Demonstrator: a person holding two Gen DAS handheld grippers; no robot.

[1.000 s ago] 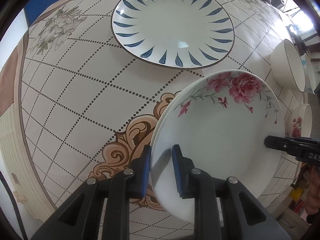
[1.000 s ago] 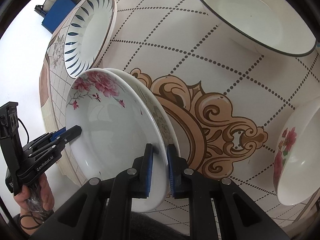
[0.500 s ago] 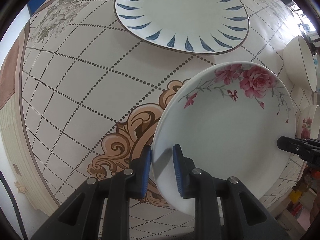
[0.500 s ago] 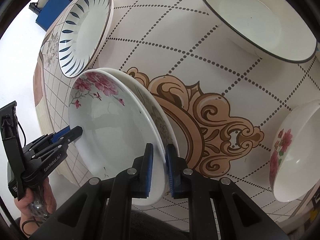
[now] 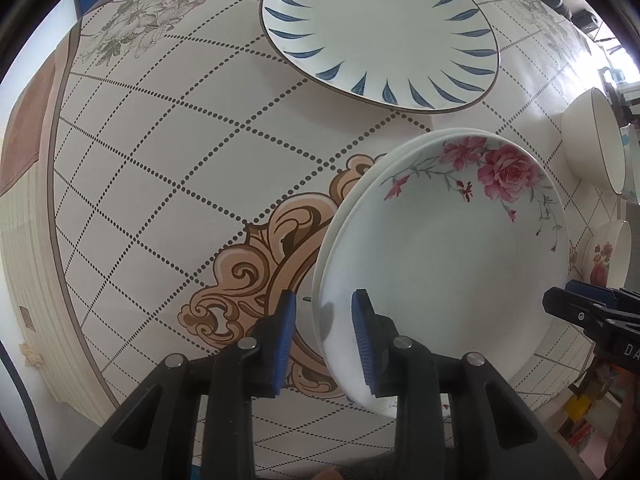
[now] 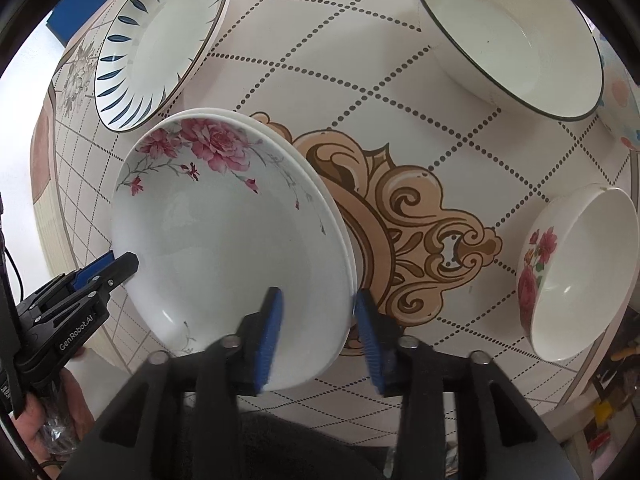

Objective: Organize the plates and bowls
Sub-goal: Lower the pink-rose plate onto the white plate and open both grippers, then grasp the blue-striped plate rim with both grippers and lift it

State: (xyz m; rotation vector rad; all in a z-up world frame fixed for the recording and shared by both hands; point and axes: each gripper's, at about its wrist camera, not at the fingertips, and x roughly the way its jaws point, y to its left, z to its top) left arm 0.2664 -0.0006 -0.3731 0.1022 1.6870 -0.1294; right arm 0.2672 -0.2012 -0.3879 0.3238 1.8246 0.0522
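Patterned table [image 5: 168, 168] | rose plate [image 5: 444, 264] flat, roses far side | both jaws opening, astride rim

A round table [image 5: 168, 184] fills both views, its cloth cream with a grid of dotted dark lines and a big tan scroll ornament [image 5: 256, 280] at the middle; in the right wrist view the same ornament [image 6: 420, 232] shows its brown curls. A grey-green flower print [image 5: 140, 28] sits on the cloth at the far left, inside a thin brown border line with a pinkish-brown band beyond it. Past the far left edge lies something blue [image 6: 74, 8], and off the near right edge are small yellow and red items [image 5: 580, 408], too blurred to name.
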